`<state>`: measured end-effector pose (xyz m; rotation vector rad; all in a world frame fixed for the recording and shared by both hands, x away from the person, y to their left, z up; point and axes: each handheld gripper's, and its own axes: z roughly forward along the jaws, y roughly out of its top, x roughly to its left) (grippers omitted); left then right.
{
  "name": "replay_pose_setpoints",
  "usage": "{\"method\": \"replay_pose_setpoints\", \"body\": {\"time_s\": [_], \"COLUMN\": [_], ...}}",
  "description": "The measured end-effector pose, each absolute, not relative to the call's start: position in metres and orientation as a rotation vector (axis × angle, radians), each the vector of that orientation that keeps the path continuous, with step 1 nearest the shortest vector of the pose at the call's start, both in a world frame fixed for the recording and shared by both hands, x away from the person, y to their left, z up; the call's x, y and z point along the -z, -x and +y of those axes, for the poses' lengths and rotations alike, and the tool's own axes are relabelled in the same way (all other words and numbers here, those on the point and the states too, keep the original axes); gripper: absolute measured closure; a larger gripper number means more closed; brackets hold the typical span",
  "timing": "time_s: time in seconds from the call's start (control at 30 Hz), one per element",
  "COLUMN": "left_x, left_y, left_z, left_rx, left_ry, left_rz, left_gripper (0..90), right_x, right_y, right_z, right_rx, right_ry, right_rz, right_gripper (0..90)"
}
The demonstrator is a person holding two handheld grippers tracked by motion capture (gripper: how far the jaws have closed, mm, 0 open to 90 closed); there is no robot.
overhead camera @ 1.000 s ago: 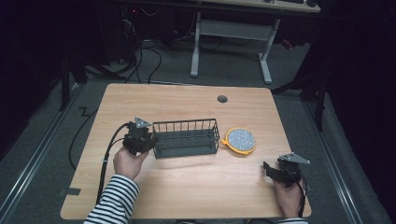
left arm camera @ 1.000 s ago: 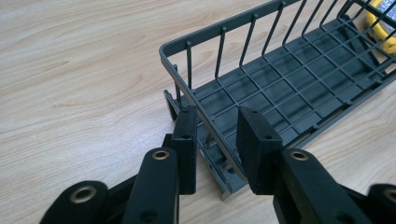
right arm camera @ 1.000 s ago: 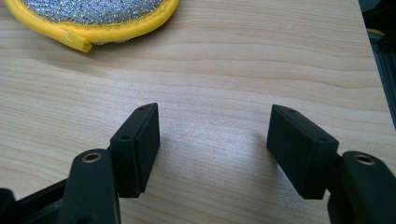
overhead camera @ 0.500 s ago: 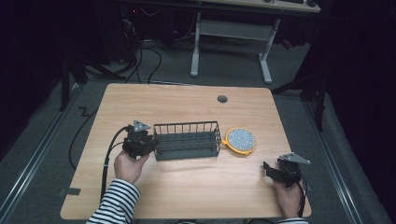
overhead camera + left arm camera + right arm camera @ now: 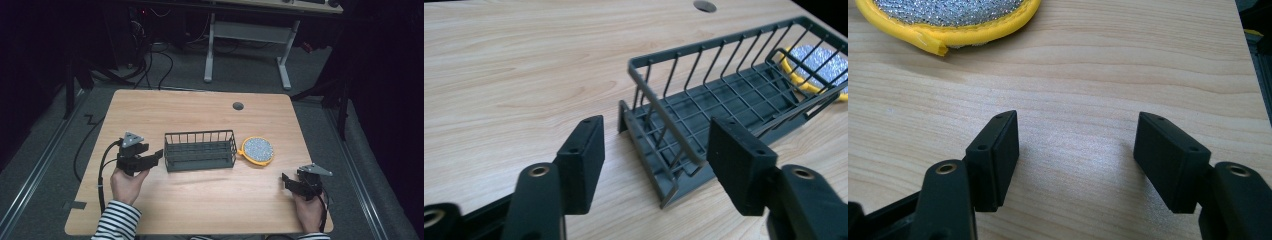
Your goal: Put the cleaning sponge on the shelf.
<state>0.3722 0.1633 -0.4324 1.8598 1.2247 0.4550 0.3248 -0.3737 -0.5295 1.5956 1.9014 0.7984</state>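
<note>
Fingers [image 5: 583,150]: flat black blocks beside wire basket [image 5: 724,100]

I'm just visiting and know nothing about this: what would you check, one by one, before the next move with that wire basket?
1. Left gripper let go of the wire basket: ok; its jaws have just been opening, and the pads stand clear of the basket's end.
2. Basket flat on the table: ok.
3. Basket holds nothing: ok, bare mesh.
4. Yellow-rimmed scrubber reachable: ok, it lies just beside the basket's far end; whether they touch, cannot tell.
5. Right gripper ready: ok, open over bare wood, the scrubber ahead of it.
</note>
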Motion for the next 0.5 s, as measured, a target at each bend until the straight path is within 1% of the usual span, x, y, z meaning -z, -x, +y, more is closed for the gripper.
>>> {"method": "replay_pose_setpoints", "body": {"time_s": [0.13, 0.4, 0.5], "left_x": [0.438, 0.461, 0.477], "left_y": [-0.365, -0.356, -0.352], "left_z": [0.174, 0.186, 0.193], "left_rx": [-0.486, -0.484, -0.477], "left_ry": [-1.847, -1.86, -1.849], "left_rz": [1.245, 1.278, 1.31], "left_gripper": [36.3, 34.7, 34.6], "right_x": [0.529, 0.529, 0.529], "right_y": [-0.325, -0.325, -0.325], "right_z": [-0.374, -0.374, -0.374], "right_rx": [-0.799, -0.797, -0.798], "right_ry": [-1.599, -1.601, -1.6], "right_rz": [1.9, 1.896, 1.897], "right_gripper": [35.2, 35.7, 35.8]}}
